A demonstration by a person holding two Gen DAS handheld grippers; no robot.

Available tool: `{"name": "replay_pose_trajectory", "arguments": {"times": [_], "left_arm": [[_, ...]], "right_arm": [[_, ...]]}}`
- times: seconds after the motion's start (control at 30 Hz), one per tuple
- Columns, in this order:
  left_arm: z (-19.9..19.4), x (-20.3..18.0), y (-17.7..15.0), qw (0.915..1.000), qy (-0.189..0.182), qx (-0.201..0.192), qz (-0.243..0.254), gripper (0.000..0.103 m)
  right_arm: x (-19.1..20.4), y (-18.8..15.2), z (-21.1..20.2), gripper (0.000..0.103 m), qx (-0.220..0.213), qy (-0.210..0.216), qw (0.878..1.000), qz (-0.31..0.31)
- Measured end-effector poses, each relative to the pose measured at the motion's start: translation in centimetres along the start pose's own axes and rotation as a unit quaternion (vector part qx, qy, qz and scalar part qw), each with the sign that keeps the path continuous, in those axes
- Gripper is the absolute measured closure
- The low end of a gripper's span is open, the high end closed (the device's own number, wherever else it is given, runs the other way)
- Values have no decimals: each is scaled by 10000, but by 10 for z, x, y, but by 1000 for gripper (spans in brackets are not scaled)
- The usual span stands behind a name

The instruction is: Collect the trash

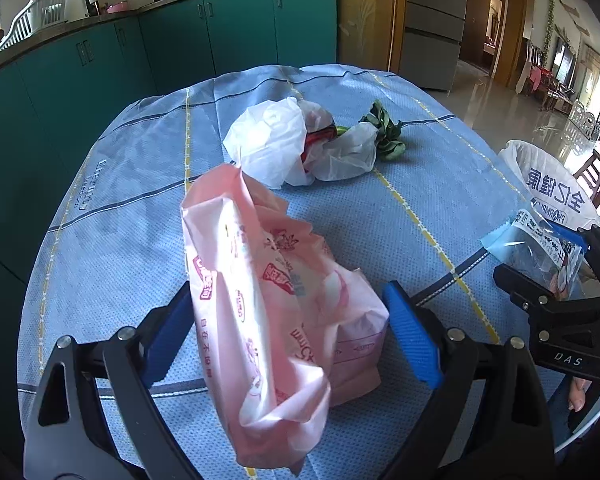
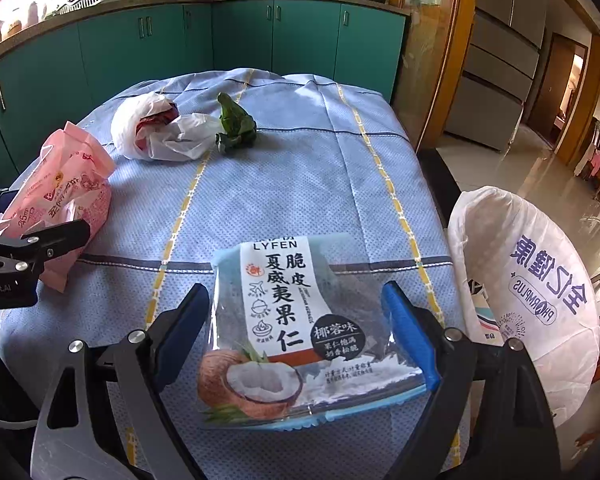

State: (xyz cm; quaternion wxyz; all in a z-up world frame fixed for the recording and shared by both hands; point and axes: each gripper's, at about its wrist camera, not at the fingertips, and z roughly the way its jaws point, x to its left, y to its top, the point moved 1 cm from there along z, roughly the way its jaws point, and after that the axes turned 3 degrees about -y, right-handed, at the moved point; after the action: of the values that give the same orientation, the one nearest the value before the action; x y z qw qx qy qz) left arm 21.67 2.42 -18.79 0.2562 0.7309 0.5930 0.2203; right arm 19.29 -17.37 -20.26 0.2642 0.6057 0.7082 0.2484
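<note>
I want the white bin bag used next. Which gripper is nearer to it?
Right. The right gripper straddles the coconut snack packet right beside the white bin bag; the left gripper, around the pink bag, is farther.

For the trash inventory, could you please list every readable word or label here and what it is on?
"LYFEN": top of the snack packet, with large Chinese characters below.
"DAS": right gripper body, seen from the left wrist.
"mRobot.AI", cut off at the frame edge: left gripper body.
"PHARMPLUS", mirrored: white bin liner.
Pink bag: print too crumpled to read.
</note>
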Motion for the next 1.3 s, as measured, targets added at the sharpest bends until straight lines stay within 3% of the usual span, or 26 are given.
{"name": "replay_pose_trajectory", "arguments": {"times": [0.13, 0.2, 0.47, 0.87, 1.13, 1.3], "left_arm": [[1, -2, -1, 10000, -31, -37, 50, 16], [1, -3, -2, 9999, -96, -26, 44, 23], [-15, 5, -5, 9996, -154, -237, -87, 38], [-93, 15, 6, 9916, -329, -1192, -383, 41], [-147, -18, 26, 9799, -583, -1904, -100, 41], [-160, -53, 44, 9737, -776, -2132, 191, 41]], "right_arm": [[-1, 0, 0, 17, -6, 51, 10000, 18], [0, 0, -1, 26, -28, 105, 9999, -10], [1, 1, -18, 28, -252, 200, 9995, -10], [-26, 9, -80, 27, -1086, 207, 9936, 234], [-58, 11, -123, 28, -1588, -183, 9863, 400], [-85, 4, -150, 28, -1874, -514, 9796, 515]]}}
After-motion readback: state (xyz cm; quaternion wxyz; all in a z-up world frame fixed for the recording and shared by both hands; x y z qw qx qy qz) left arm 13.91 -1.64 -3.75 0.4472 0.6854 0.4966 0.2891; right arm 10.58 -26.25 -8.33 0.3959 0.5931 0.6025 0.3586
